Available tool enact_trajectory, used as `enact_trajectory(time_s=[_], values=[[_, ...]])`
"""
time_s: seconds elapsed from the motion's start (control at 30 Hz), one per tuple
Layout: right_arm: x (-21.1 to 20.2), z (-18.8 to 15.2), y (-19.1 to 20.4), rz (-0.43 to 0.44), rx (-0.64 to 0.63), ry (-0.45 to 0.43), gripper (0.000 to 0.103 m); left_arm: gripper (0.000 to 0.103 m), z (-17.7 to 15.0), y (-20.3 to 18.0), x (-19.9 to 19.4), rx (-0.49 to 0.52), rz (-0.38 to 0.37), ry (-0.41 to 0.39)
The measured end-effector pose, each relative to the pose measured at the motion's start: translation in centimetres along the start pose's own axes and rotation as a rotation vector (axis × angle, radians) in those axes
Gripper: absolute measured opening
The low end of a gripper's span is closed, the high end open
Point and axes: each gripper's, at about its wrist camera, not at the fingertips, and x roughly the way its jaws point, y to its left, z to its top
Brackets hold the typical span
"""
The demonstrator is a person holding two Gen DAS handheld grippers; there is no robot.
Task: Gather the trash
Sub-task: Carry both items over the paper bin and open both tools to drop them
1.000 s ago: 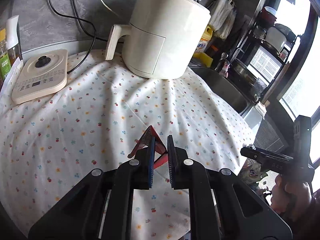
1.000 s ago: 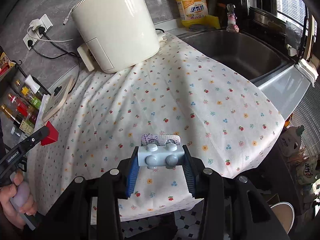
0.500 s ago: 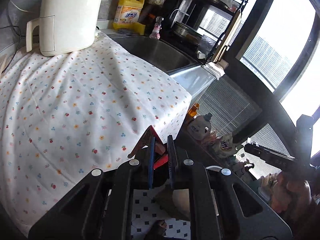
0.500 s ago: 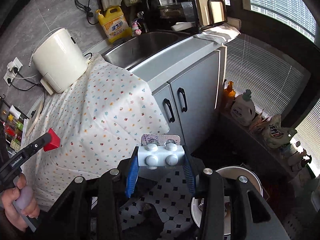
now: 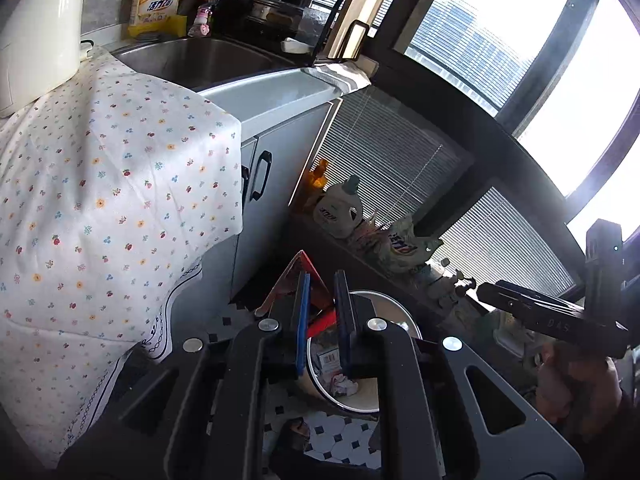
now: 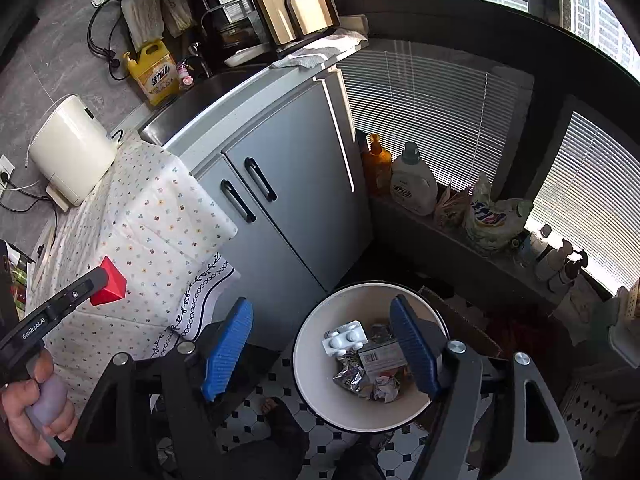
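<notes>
Trash bin [image 6: 316, 396], the round white one on the floor, sits under the spread, empty right gripper [image 6: 322, 346]. Left gripper [image 5: 323, 320], pinching a red paper wrapper [image 5: 308, 280], should centre over the rim before letting go.

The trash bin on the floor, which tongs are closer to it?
Right. The right tongs hang open just over the trash bin. The left tongs, shut on a red wrapper, sit off toward the tablecloth.
</notes>
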Motion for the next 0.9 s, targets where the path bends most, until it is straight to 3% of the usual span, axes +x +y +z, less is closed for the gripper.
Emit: enact_trajectory(time_s=[0.6, 0.9], values=[[-4.9, -3.5, -9.7, -0.103, 0.158, -0.062, 0.078, 0.013, -1.8, -10.7, 7.1, 0.140, -0.160, 0.129], [-5.7, -4.8, -12.5, -0.140, 0.214, -0.066, 0.078, 0.017, -2.4, -11.6, 10.6, 0.114, -0.184, 0.207]])
